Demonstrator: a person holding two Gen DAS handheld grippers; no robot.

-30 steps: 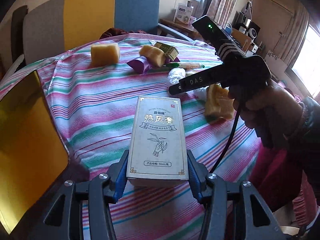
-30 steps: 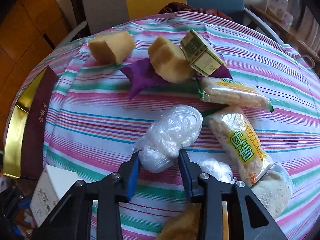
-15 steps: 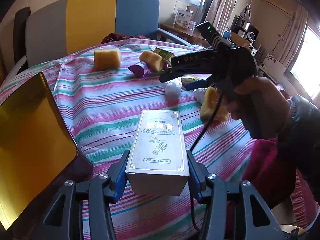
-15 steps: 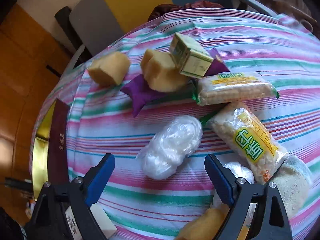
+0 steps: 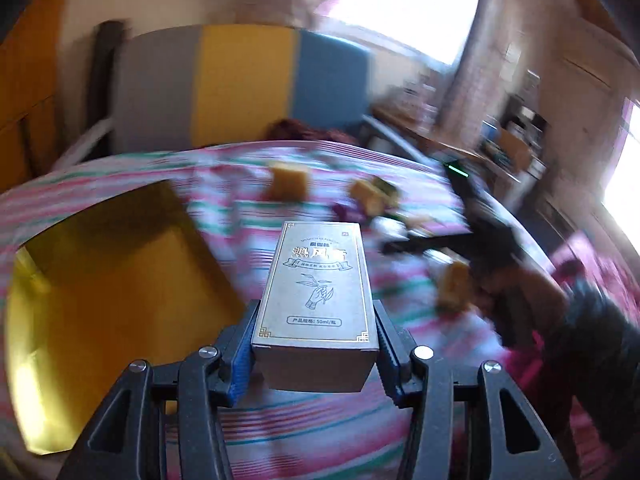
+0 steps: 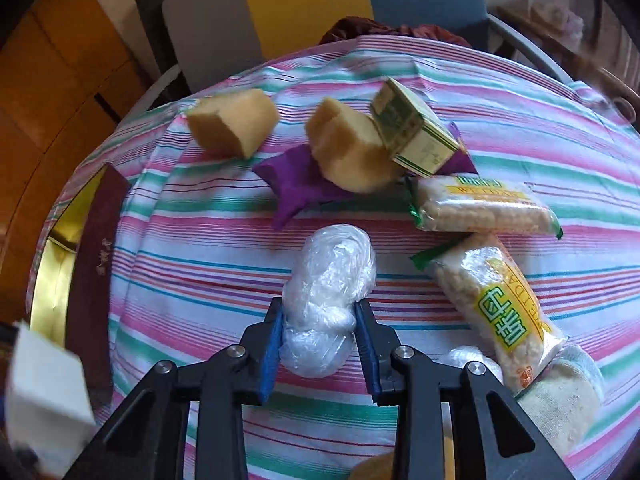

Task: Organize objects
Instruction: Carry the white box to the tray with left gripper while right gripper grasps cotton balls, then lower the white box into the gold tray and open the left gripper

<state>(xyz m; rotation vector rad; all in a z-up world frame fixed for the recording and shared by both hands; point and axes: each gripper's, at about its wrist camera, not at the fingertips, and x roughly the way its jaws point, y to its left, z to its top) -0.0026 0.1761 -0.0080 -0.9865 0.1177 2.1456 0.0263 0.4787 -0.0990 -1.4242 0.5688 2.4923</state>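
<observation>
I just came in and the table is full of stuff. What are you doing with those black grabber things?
A person is tidying a table covered with a striped cloth, using a grabber in each hand. The left gripper holds a grey box between its fingers, lifted above the cloth next to a gold-lined box. The right gripper is closing on a white plastic-wrapped bundle, which its blue pads already squeeze. Yellow sponge blocks, a small green carton and rice cracker packets are still lying out.

The left gripper (image 5: pixel 316 350) clamps a silver carton (image 5: pixel 318 292) above a striped bench (image 5: pixel 304 424). A gold-lined box (image 5: pixel 108 304) lies open to its left; the right gripper (image 5: pixel 404 246) blurs beyond, near yellow sponge blocks (image 5: pixel 290 184).
</observation>
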